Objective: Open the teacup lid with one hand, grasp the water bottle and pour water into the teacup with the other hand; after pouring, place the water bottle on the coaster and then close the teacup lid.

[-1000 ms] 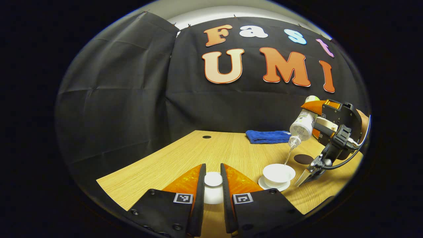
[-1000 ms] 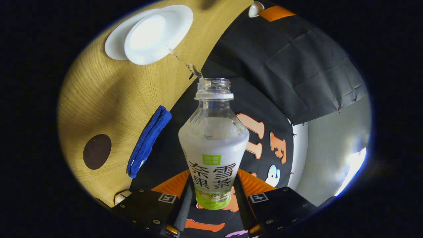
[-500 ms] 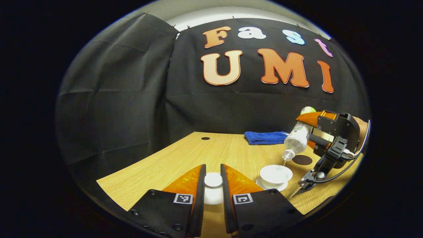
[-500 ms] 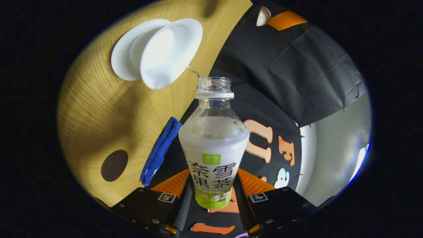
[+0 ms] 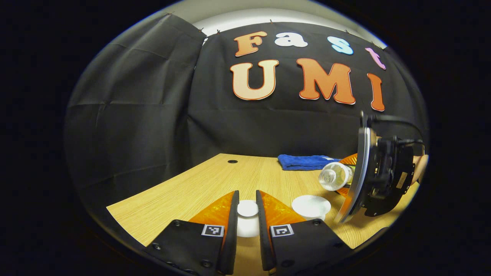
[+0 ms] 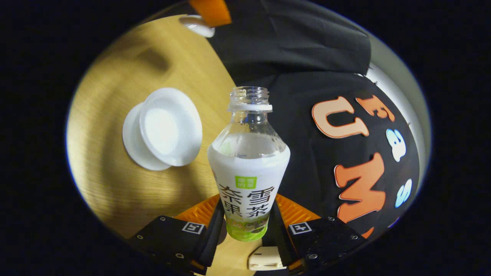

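My left gripper (image 5: 247, 214) is shut on the white teacup lid (image 5: 247, 209), held just above the wooden table (image 5: 199, 188). To its right stands the open white teacup (image 5: 310, 204) on its saucer. My right gripper (image 6: 245, 224) is shut on the water bottle (image 6: 247, 168), uncapped and half full. In the left gripper view the bottle (image 5: 334, 177) lies nearly level, mouth toward me, above and right of the cup; no water runs from it. In the right gripper view the teacup (image 6: 170, 126) and saucer (image 6: 132, 143) lie left of the bottle's neck.
A folded blue cloth (image 5: 305, 161) lies at the back of the table, behind the bottle. A small dark hole (image 5: 232, 161) sits in the tabletop near the back edge. The right gripper's body (image 5: 383, 176) and a hand hang over the table's right side.
The stream of water into the cup has stopped. The right gripper has rotated and swung the bottle back from its steep pouring tilt. My left gripper has kept still with the lid.
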